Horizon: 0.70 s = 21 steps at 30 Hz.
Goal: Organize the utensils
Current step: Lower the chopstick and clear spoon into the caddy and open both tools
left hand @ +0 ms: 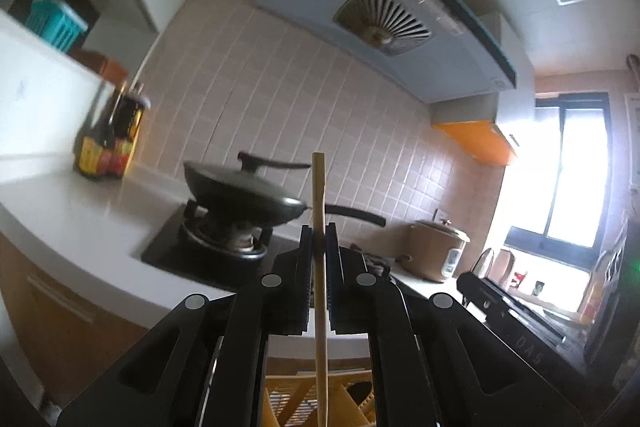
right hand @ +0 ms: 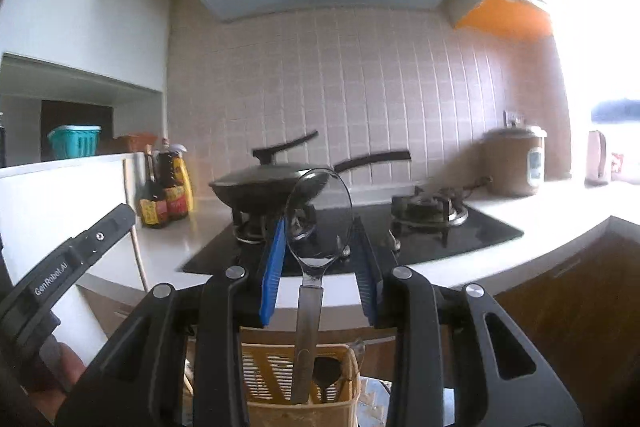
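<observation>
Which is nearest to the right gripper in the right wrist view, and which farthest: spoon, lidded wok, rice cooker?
1. Spoon: between the right gripper fingers, handle down in the utensil holder.
2. Lidded wok: just behind, on the left burner.
3. Rice cooker: far right, against the wall.

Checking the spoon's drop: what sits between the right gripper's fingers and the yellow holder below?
Only the spoon itself; its handle runs from the right gripper into the yellow holder, seen in the right wrist view.

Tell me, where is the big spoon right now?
In the right wrist view, the spoon stands upright mid-frame between the open right tool's blue pads, handle down in the yellow holder, bowl up in front of the wok.
</observation>
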Tool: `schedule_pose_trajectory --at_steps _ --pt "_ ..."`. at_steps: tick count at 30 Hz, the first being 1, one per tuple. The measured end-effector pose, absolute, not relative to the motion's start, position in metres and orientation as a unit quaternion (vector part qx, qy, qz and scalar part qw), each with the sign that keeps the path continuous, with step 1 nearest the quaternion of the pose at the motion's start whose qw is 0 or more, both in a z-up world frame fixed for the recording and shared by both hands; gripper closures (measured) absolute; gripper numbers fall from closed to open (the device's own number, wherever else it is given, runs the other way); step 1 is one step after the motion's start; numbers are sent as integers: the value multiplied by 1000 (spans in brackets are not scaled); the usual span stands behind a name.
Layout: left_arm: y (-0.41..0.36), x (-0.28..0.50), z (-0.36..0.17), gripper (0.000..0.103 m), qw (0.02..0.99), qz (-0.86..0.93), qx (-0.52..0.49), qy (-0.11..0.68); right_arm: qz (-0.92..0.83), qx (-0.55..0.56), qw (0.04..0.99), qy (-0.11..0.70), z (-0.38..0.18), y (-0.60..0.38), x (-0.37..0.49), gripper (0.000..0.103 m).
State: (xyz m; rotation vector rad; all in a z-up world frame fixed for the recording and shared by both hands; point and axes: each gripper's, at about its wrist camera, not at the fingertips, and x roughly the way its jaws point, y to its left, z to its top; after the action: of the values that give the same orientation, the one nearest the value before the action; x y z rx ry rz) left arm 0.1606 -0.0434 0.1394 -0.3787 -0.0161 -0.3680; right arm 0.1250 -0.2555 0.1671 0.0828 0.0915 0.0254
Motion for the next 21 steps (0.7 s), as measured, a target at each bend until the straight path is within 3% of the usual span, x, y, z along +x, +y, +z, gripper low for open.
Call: schedule_pose_trajectory --at_steps 13,21 --pt "-57 189 98 98 972 -163 -172 16 23 48 993 102 110 -272 159 73" --pt "-47 167 103 75 969 -187 -162 25 51 63 988 129 113 -274 138 72"
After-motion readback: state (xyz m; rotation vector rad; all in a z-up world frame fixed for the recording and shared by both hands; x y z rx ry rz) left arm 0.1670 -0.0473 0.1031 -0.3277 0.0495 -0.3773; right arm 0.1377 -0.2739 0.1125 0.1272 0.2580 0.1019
